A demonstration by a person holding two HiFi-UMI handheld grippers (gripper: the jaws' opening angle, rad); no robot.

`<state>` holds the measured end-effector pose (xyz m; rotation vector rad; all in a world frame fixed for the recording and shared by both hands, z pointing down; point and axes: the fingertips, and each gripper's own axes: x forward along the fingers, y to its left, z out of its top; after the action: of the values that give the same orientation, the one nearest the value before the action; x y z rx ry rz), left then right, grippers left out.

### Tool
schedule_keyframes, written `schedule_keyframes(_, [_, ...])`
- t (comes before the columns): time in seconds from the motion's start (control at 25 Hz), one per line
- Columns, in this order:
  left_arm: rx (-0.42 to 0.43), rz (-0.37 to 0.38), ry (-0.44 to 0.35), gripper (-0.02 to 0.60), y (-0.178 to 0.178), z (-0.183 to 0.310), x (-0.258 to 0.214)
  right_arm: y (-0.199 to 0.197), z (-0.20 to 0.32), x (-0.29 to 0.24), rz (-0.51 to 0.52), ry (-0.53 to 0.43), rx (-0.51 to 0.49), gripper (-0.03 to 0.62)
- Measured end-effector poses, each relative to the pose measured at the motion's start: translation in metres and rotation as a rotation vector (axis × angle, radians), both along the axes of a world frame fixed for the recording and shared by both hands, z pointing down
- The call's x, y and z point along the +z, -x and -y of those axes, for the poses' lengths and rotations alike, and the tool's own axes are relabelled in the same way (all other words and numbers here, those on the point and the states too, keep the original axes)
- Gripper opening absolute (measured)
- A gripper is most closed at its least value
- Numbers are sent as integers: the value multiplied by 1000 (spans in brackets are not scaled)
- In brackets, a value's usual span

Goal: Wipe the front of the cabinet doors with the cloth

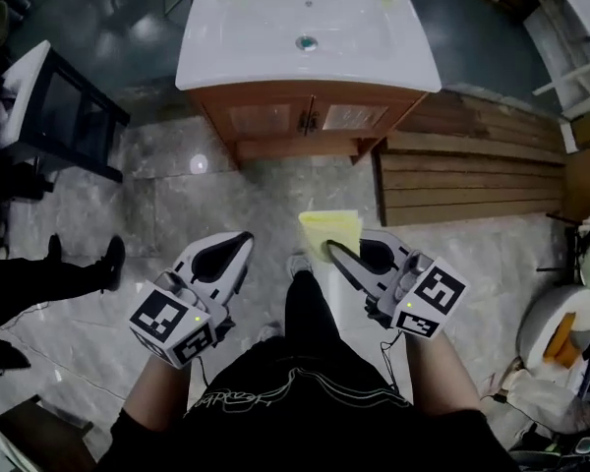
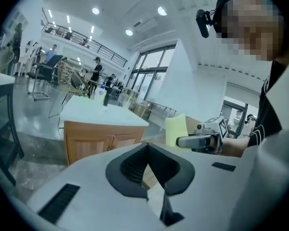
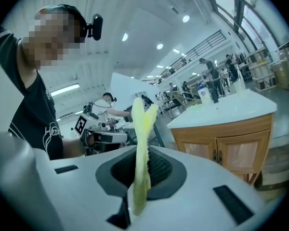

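Standing upright, pinched inside the right claw [image 3: 140, 170]: yellow cloth [image 3: 143, 124].

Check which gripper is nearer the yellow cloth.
Right. The right gripper is clamped on the yellow cloth. The left gripper sits off to its left, apart from it, jaws together and empty.

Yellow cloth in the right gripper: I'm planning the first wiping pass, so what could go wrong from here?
1. The right gripper pinches the thin yellow cloth by one edge, the rest standing loose; pressed on the wooden cabinet doors, it may slip out or bunch.
2. The small metal handles where the doors meet could snag it.
3. The white basin top overhangs the doors; the gripper might knock its rim.
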<state>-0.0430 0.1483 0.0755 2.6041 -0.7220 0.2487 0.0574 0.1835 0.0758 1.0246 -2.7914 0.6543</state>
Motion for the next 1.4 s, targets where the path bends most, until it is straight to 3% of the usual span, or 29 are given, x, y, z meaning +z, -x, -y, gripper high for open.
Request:
schedule_keyframes(0.32, [187,-43,-161,6,20,-134,-138,34,-122,-130,24,-93,165,41])
schedule_keyframes(0.56, [187,-72,-227,6,35,-183,-202,48,-171,-198,-34,-202,203,41])
schedule_keyframes(0.76, [184,-79,-277,6,21,-223,-226,40,-214,-216,16,-219,184,41])
schedule_keyframes(1.0, [181,-59,-343,6,-15,-284,-240,2,-273,-226,-42,-270,187,41])
schedule_keyframes(1.2, [151,-53,-332,6,-43,-320,-235,-25,-311,-223,-4,-258,169,41])
schedule_keyframes(1.4, [133,-63,-333,6,-56,-355,-238,-27,-343,-232,10,-288,112,41])
